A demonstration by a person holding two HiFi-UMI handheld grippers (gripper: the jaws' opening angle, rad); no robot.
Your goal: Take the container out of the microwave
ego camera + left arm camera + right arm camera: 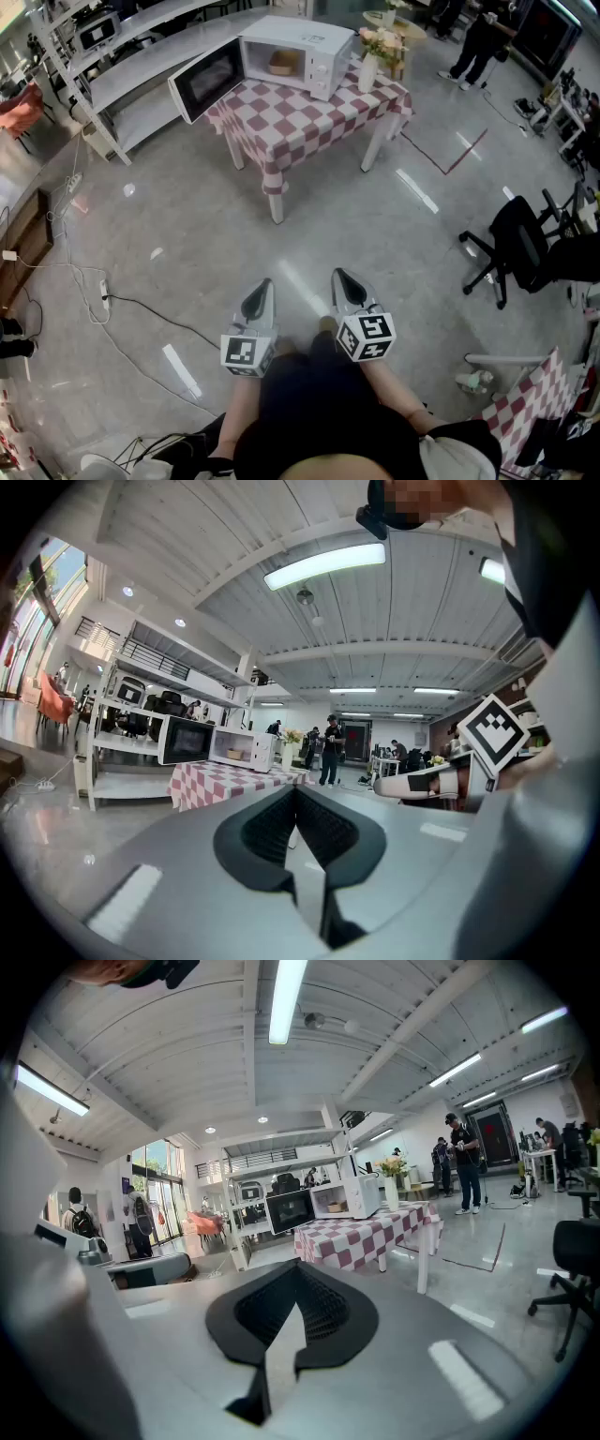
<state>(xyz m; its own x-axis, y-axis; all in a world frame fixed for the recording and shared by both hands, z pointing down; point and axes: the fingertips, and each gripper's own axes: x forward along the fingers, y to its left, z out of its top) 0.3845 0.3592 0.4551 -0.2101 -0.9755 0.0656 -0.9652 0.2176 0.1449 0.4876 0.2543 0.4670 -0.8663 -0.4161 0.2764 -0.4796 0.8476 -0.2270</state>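
Grey floor (309, 225) lies wide before checked table (281, 122) bearing open-doored microwave (314, 42), container (281, 64) inside; left gripper (263, 289) and right gripper (343, 279) both closed, empty, well apart from it, so approach stage, next: walk up, open jaws.

Person wears a black top (314, 408); forearms uncovered. Both tools match: the left gripper (265, 284) and right gripper (339, 274) have pale grey shells tapering to a point, with a dark inset along the top. Behind each sits a white cube printed with black square markers: left cube (246, 353), right cube (366, 336). In the gripper views, black ribbed pads (265, 829) line the jaw throat, framed by smooth grey casing.
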